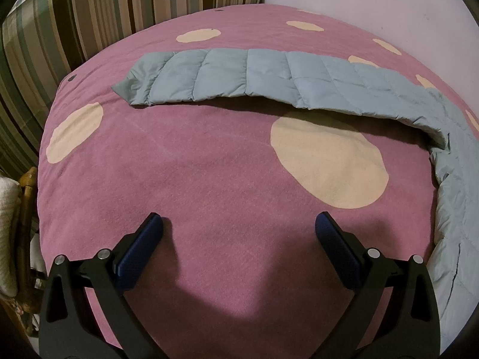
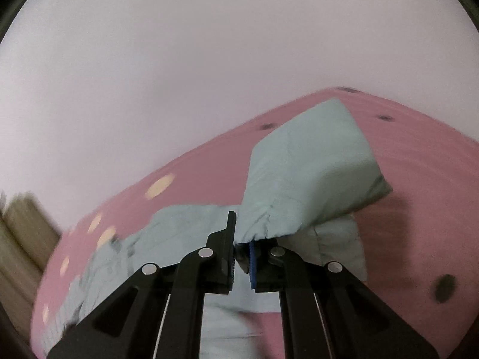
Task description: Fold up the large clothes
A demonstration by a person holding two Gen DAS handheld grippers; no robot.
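Note:
A pale blue quilted jacket (image 1: 269,74) lies on the pink spotted bed cover (image 1: 194,179). One sleeve stretches across the far half of the bed; the body runs down the right edge (image 1: 455,209). My left gripper (image 1: 239,233) hovers open over bare cover near the front, with nothing between its fingers. In the right wrist view my right gripper (image 2: 242,248) is shut on a gathered edge of the jacket (image 2: 305,179), and a fold of it is lifted off the bed in front of the fingers. The rest of the jacket (image 2: 119,257) trails down to the left.
A striped pillow or cushion (image 1: 104,15) stands against the back left of the bed. A pale wall (image 1: 374,0) borders the bed at the back right. A wicker chair (image 1: 24,239) stands off the left edge.

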